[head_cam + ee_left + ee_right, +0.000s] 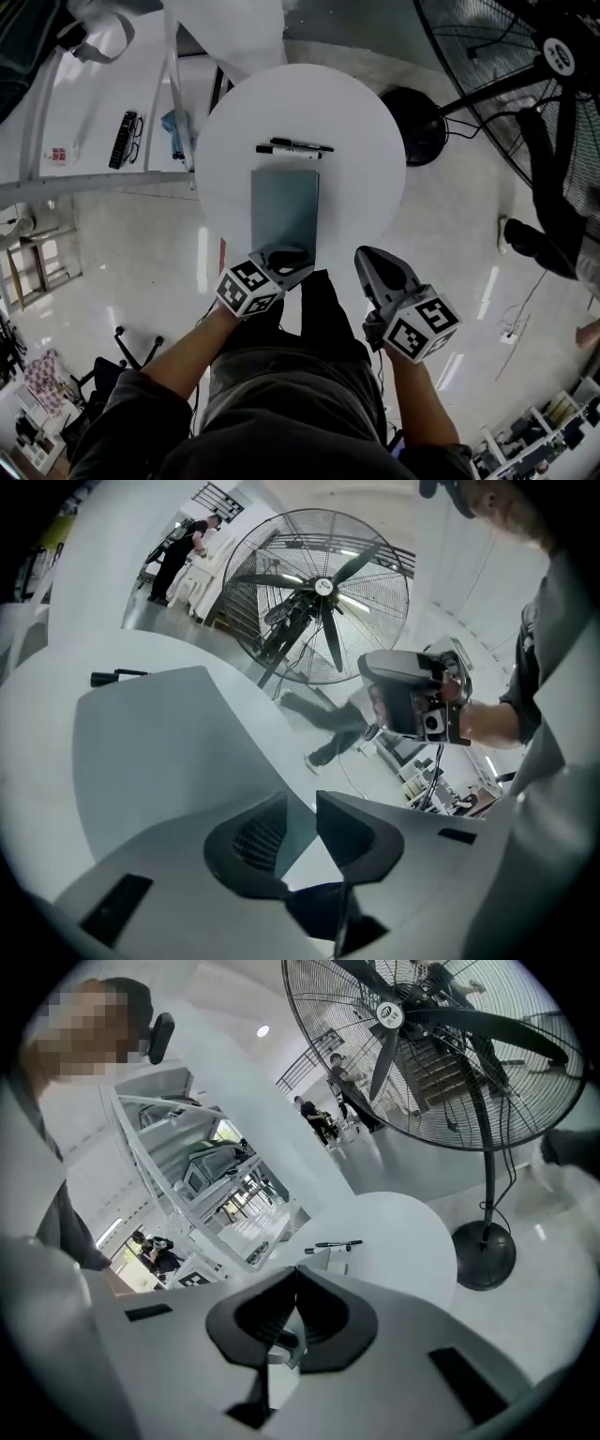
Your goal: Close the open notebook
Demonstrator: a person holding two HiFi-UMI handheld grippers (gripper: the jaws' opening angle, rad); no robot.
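A grey-teal notebook (284, 204) lies flat on the round white table (361, 131) with its cover up and looks closed. In the left gripper view its cover (159, 752) fills the left side. Two black pens (293, 147) lie just beyond its far edge. My left gripper (286, 255) hovers at the notebook's near edge, its jaws (302, 803) apart with nothing between them. My right gripper (372, 261) hangs off the table's near right edge, clear of the notebook, its jaw tips (293, 1279) touching. It also shows in the left gripper view as a right gripper (412, 696) held in a hand.
A large black floor fan (525, 103) stands to the right, its round base (417, 127) close to the table. A white bench (94, 103) at the left carries glasses and a dark remote (125, 139). My legs are under the table's near edge.
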